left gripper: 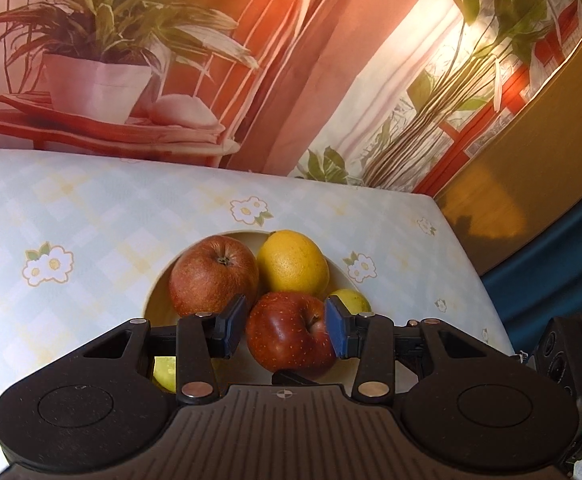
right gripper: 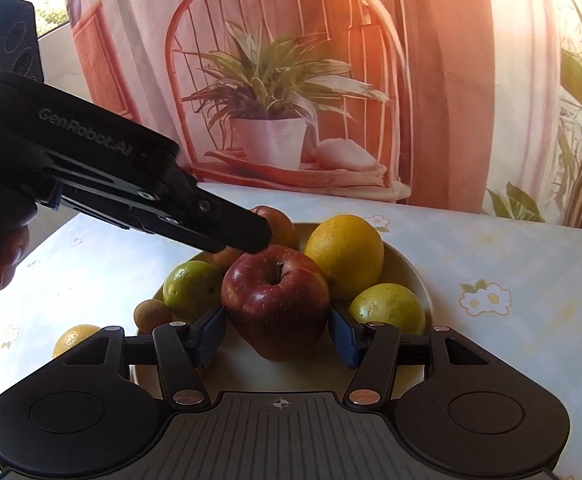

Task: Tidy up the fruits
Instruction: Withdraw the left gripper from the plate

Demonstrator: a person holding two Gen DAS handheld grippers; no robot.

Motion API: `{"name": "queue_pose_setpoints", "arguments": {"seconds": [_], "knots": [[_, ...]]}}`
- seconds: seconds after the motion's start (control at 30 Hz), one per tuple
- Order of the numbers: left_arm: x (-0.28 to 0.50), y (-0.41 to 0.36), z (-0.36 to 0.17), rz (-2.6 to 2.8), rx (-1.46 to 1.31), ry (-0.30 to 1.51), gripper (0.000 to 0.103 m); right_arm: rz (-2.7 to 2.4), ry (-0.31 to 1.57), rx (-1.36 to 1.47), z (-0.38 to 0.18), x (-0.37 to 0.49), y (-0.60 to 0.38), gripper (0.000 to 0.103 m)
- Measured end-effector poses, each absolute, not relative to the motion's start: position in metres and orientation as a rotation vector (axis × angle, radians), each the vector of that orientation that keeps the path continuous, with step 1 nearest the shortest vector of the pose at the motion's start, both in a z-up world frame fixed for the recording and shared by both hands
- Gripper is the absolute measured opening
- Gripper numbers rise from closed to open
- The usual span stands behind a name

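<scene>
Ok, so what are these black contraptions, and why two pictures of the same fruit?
No robot here: a person carries two pairs of tongs, each with a camera looking along its fingers. One picture is taken from the left tongs, the other from the right tongs, where the left pair reaches in from the side. On the flowered tablecloth stands a plate of fruit. Both tongs flank the dark red apple. Whether either actually presses it, I cannot tell.

apples (right gripper: 277, 300) in bowl (right gripper: 415, 276), bowl on table (right gripper: 511, 264)
</scene>
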State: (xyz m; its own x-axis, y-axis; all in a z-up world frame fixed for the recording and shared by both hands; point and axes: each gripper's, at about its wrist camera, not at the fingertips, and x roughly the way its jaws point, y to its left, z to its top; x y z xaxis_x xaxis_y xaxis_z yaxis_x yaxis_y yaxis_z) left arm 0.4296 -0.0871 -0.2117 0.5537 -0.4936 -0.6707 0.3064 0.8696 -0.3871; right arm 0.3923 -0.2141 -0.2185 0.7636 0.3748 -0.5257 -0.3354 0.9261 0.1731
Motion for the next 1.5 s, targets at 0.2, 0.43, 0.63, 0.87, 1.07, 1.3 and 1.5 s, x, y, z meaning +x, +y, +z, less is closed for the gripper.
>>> {"name": "queue_pose_setpoints", "arguments": {"seconds": [0.2, 0.43, 0.63, 0.87, 1.07, 1.3, 1.5], "knots": [[0.4, -0.063, -0.193, -0.425, -0.219, 0.759, 0.044, 0.337, 0.579, 0.083, -0.219, 0.388, -0.208, 0.054], [0.355, -0.025, -0.186, -0.281, -0.189, 0.641, 0.046, 0.269, 0.566, 0.117, -0.209, 0.378, -0.205, 0.063], [0.318, 0.009, -0.184, -0.154, -0.196, 0.574, 0.046, 0.21, 0.532, 0.147, -0.199, 0.349, -0.203, 0.062], [0.286, 0.031, -0.175, -0.058, -0.16, 0.516, 0.046, 0.133, 0.496, 0.183, -0.191, 0.314, -0.197, 0.058], [0.274, 0.047, -0.155, -0.024, -0.17, 0.448, 0.046, 0.071, 0.439, 0.17, -0.181, 0.296, -0.19, 0.057], [0.258, 0.041, -0.139, -0.024, -0.111, 0.389, 0.047, 0.029, 0.364, 0.158, -0.176, 0.277, -0.188, 0.057], [0.252, 0.031, -0.162, -0.049, -0.115, 0.453, 0.047, 0.033, 0.388, 0.141, -0.186, 0.267, -0.18, 0.057]]}}
